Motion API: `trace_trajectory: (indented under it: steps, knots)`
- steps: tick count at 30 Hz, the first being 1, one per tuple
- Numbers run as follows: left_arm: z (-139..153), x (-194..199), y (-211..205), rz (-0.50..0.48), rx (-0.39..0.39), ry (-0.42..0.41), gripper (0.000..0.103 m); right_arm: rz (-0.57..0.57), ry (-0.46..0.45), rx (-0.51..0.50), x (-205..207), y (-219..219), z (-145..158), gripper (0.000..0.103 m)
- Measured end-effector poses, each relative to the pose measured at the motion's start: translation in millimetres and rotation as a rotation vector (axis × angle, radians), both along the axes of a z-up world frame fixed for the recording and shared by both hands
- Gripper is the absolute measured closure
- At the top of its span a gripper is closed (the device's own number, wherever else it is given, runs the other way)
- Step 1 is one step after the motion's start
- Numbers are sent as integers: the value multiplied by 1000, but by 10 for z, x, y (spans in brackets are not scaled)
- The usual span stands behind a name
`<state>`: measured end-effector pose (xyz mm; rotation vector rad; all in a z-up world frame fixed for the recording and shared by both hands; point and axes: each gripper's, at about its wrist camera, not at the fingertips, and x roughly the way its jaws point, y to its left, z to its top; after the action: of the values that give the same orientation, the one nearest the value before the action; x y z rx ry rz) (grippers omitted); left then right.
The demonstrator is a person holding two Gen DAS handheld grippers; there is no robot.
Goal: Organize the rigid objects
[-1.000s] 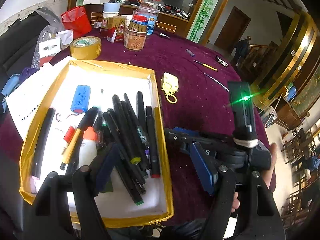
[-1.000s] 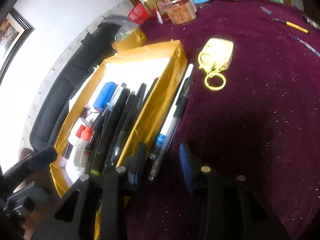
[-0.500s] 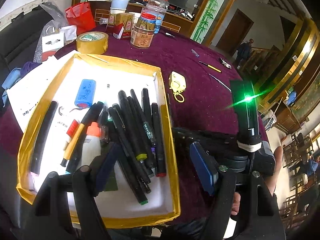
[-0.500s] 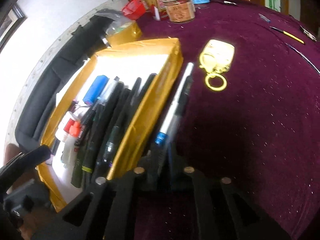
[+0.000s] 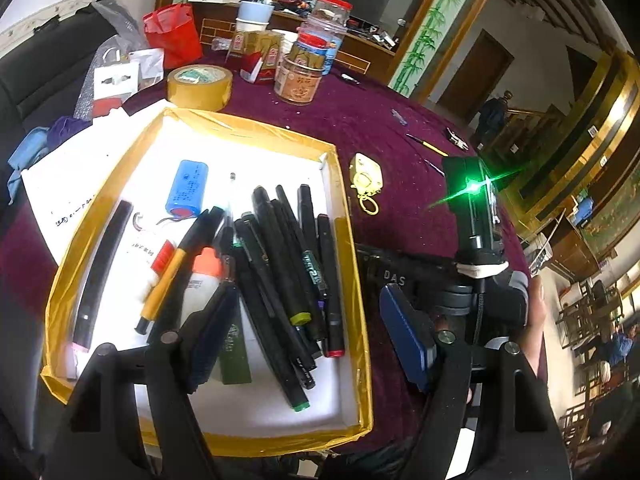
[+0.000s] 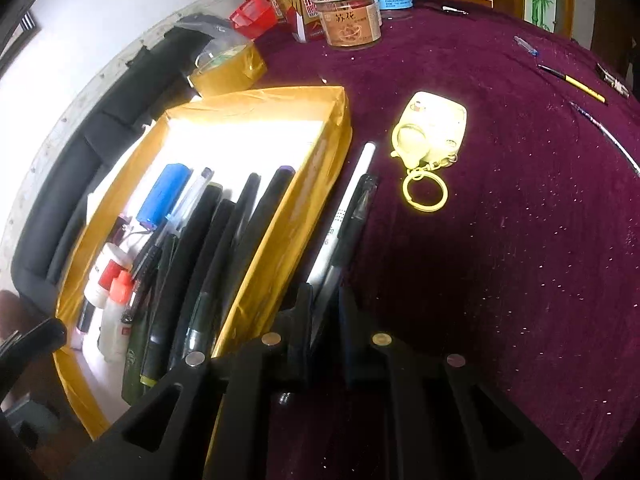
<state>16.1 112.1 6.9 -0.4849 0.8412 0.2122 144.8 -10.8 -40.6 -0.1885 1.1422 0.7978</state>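
Note:
A gold-rimmed box [image 5: 352,280] with a white floor holds several dark markers [image 5: 280,272], a blue battery [image 5: 188,188] and a glue bottle [image 5: 204,276]. My left gripper [image 5: 308,344] hovers over the box's near end, open and holding nothing. In the right wrist view, my right gripper [image 6: 326,304] is shut on a white pen [image 6: 354,196] and a black pen [image 6: 354,228]. Both pens lie side by side on the purple cloth, just outside the box's right wall [image 6: 296,208]. The pens' near ends are hidden between the fingers.
A yellow keychain [image 6: 432,132] lies on the purple cloth right of the pens. A tape roll [image 5: 200,86], jars [image 5: 298,80] and a red bag [image 5: 172,38] stand behind the box. More loose pens [image 6: 572,82] lie far right. White papers [image 5: 68,176] sit left of the box.
The right gripper's jaws, open around the two pens a second ago, have shut on them. The left gripper has drifted slightly over the box and stays open.

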Motion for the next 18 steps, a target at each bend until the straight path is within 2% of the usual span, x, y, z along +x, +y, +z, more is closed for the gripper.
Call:
trace_trajectory:
  steps: [3,5,8,10,14,18]
  knots:
    - [22,-20,21,4,12,-1,29,34,-9,-66,-86,49,-31,90]
    - [31,-15,16,5,21,-1,29,12,-27,-103,-98,115,-25,91]
    - [40,19,-12,1,22,4,29,6,-54,-108,-69,124,-42,93]
    - [58,41,-59,-8,30,7,29,-5,-15,-61,-67,-18,-11,95]
    - [82,168,-163,-39,48,25,29,-54,-44,47,-223,-611,183,95]
    - [101,539,-388,-121,58,54,29,-179,-67,88,-204,-1261,190,95]
